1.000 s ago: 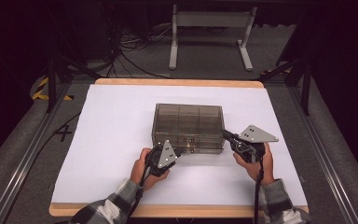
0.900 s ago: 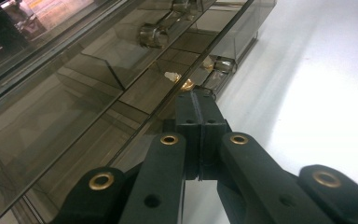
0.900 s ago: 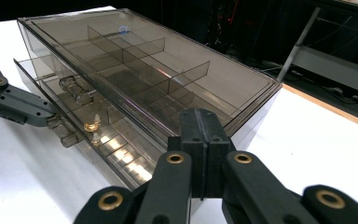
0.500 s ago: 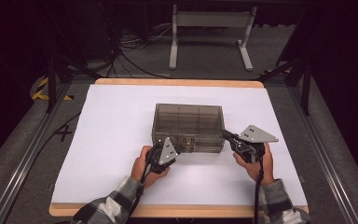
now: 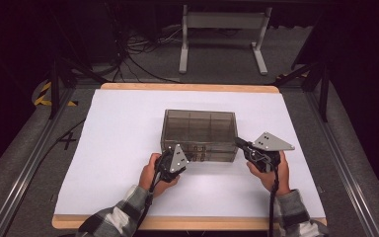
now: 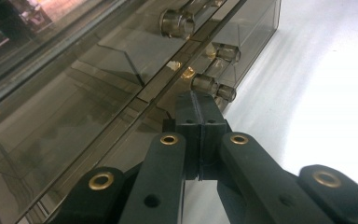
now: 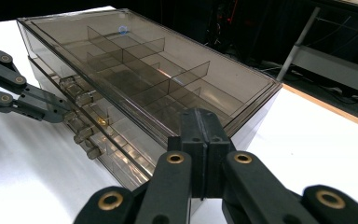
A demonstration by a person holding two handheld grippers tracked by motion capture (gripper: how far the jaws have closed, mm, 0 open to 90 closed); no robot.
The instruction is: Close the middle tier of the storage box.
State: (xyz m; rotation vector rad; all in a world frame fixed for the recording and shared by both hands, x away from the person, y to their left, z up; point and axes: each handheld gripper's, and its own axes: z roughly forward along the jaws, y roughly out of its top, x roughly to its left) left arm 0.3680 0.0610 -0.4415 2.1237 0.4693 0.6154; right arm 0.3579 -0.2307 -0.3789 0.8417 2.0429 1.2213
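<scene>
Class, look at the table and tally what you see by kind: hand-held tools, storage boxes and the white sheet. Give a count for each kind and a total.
Hand-held tools: 2 (left tool, right tool)
Smoky clear drawer box: 1
White sheet: 1
Total: 4

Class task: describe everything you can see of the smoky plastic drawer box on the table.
The drawer box is see-through smoky brown plastic, rectangular, and stands flat mid-table on white paper. Dividers split its inside into compartments. Round knobs stick out of the drawers, which look shut, facing the person. The left gripper, jaws closed, sits at the knobs; contact is unclear.
</scene>
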